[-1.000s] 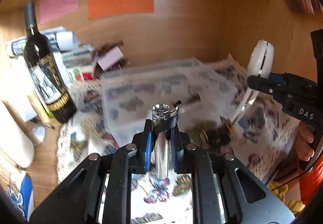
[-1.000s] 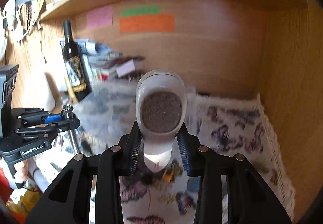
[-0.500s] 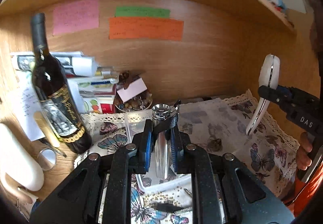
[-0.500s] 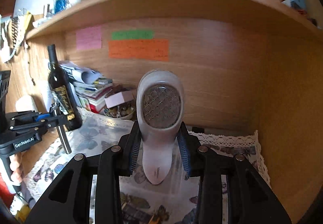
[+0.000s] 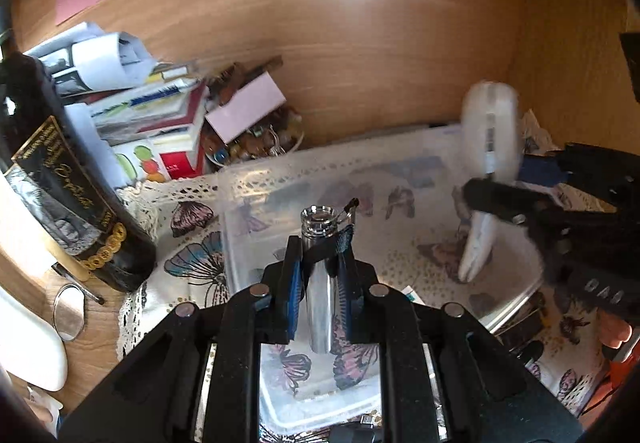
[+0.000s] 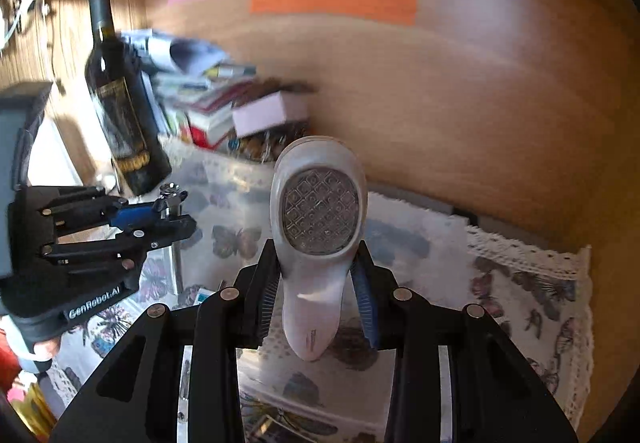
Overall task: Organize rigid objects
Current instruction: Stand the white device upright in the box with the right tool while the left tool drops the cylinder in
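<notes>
left claw (image 5: pixel 319 263) clamps shiny metal cylinder (image 5: pixel 319 275) upright | right claw (image 6: pixel 316 283) grips white fabric shaver (image 6: pixel 316 235) | both poised above clear plastic bin (image 5: pixel 240 227), likely for drop-in

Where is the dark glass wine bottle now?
The dark glass wine bottle stands at far left in both views, beside the stacked papers, left of the clear plastic bin.

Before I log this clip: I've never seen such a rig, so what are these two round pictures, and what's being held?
No robot here: a person carries two hand-held grippers, each with a fisheye camera looking along its jaws. The left view shows the left gripper shut on a metal flashlight. The right view shows the right gripper shut on a white fabric shaver. Each appears in the other's picture. Below lies a clear plastic box on a butterfly-print cloth; a wine bottle and stacked papers stand behind.
</notes>
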{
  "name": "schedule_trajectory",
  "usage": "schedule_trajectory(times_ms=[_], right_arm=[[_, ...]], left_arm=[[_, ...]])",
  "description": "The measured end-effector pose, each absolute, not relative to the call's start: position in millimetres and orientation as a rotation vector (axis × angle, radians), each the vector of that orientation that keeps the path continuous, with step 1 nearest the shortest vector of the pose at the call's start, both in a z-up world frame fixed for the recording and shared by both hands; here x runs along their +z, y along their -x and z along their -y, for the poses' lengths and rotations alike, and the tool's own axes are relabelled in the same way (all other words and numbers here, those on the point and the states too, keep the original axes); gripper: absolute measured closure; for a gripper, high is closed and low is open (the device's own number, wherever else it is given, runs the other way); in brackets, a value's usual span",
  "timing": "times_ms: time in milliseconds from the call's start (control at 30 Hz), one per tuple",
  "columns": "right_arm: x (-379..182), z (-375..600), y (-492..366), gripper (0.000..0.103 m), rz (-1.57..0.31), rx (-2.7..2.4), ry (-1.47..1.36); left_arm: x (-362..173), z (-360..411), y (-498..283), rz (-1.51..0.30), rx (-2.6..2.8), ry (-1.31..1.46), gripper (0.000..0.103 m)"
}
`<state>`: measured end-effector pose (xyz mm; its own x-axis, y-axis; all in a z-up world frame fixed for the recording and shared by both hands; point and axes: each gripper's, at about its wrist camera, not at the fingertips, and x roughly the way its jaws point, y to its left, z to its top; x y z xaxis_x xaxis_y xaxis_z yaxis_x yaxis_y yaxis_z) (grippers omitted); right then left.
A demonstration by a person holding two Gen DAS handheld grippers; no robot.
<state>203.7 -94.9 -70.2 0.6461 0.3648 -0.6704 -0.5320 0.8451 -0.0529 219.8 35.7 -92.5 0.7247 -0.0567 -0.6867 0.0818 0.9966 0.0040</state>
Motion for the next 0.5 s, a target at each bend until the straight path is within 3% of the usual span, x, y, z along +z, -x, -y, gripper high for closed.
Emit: schedule_trajectory(times_ms=[333,500], right_arm=[[-99,78,-217,0.069,-0.808,0.519,0.289],[-86,82,-206,0.067,-0.766,0.519,0.279]], left_arm=[[-94,-41,-222,-0.765,-0.072,-0.003,0.087],[-82,-40,-211,-0.734,-0.087,0.002,0.076]])
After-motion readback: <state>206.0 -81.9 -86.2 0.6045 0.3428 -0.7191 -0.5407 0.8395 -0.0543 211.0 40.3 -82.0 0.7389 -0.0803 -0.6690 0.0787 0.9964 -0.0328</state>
